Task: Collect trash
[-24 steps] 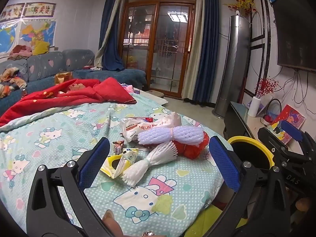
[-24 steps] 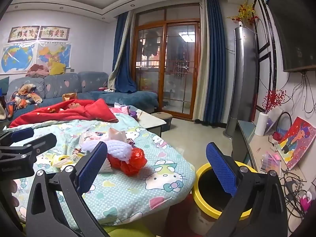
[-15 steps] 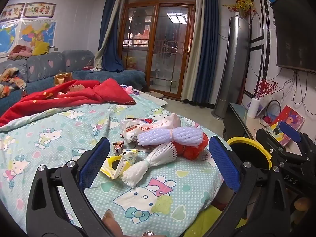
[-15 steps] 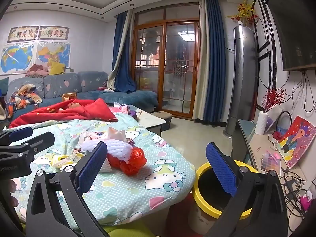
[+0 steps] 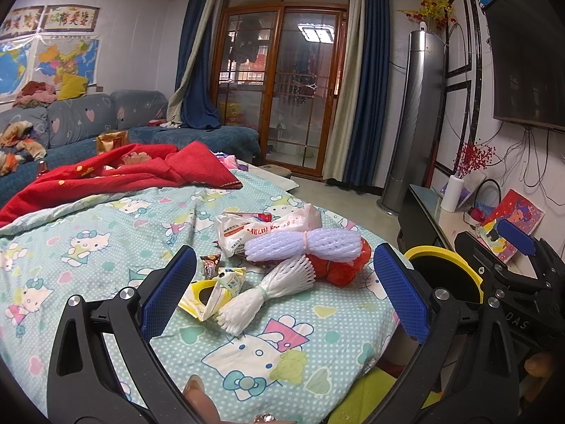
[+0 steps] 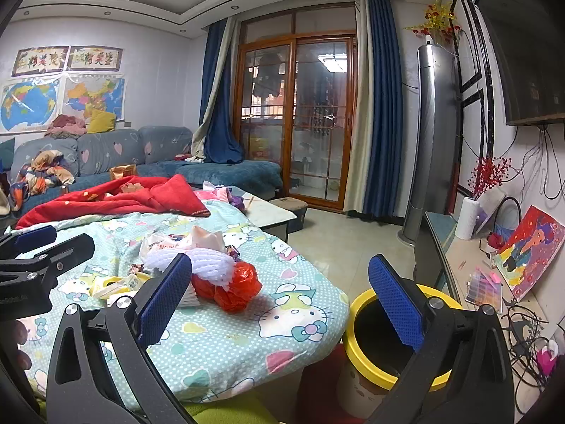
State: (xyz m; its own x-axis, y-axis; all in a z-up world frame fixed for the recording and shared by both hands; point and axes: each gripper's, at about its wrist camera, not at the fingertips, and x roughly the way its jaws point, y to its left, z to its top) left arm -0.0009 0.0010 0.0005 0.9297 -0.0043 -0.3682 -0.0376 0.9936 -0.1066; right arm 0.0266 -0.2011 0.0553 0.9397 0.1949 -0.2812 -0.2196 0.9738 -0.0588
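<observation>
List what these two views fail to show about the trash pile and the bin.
- Yellow-rimmed bin: inside dark; right gripper finger covers part of it in the right wrist view.
- Red plastic bag: mostly behind the foam nets in the left wrist view.
- Small wrappers: print too small.

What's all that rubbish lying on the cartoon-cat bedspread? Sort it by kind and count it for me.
White foam fruit nets, tied in the middle: 2
Red crumpled plastic bag: 1
White printed plastic bags: 2
Small snack wrappers, yellow, white and brown: 3
Total: 8
</observation>
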